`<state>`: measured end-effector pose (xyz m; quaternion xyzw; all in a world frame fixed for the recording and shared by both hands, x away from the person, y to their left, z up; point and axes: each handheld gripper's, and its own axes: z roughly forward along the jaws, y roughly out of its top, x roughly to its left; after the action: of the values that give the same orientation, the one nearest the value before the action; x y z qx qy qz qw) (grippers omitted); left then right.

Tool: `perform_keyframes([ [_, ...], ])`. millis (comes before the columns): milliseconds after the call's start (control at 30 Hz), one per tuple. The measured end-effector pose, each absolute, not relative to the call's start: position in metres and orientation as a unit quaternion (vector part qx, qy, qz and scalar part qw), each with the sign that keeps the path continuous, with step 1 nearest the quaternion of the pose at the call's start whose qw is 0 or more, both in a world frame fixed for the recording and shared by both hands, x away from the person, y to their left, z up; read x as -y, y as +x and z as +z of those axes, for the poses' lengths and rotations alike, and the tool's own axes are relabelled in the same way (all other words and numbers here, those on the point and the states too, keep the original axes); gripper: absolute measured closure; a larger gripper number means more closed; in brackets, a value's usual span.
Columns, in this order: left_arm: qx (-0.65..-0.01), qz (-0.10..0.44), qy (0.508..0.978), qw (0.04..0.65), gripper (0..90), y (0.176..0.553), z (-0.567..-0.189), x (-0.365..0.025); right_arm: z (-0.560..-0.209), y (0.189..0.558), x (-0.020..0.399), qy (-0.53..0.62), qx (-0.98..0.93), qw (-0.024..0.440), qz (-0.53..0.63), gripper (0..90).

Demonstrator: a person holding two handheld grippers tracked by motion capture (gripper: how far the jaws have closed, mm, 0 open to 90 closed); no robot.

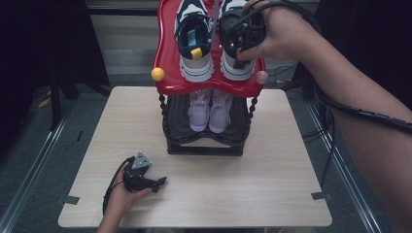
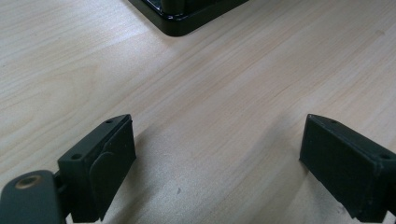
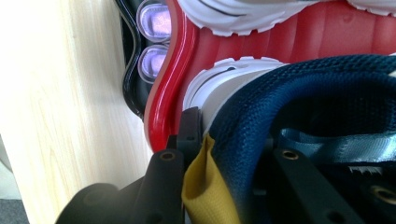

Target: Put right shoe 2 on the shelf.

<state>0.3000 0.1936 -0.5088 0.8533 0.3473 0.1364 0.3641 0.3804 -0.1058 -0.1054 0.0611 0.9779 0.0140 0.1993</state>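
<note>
A two-tier shoe rack (image 1: 206, 145) stands at the far middle of the wooden table (image 1: 272, 194), and everything else is placed relative to it. On its red top shelf (image 1: 167, 58) a pair of navy-and-white sneakers is set heels toward the person. The right sneaker (image 1: 238, 68) of that pair is gripped at its heel collar by the right gripper (image 1: 243, 36), which is held over the shelf from the right side. In the right gripper view the navy mesh collar (image 3: 299, 93) and the yellow pull tab (image 3: 205, 186) are seen pinched between the black jaws, one jaw outside the heel and one inside the opening, so the jaws are closed narrowly on the shoe. The heel is probably chosen because it gives a firm edge for placing or lifting. On the black lower shelf a pair of pale pink sneakers (image 1: 210, 111) is stored. The left gripper (image 1: 154, 184) is rested on the table in front of the rack and to its left, jaws spread wide and empty, apparently kept out of the way.
</note>
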Motion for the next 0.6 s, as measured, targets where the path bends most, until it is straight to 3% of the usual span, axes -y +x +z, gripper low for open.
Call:
perform_keyframes([
  [600, -0.346, 0.139, 0.853, 0.365, 9.8, 0.301, -0.509, -0.193, -0.116, 0.389, 0.095, 0.040, -0.980, 0.195, 0.019, 73.5],
])
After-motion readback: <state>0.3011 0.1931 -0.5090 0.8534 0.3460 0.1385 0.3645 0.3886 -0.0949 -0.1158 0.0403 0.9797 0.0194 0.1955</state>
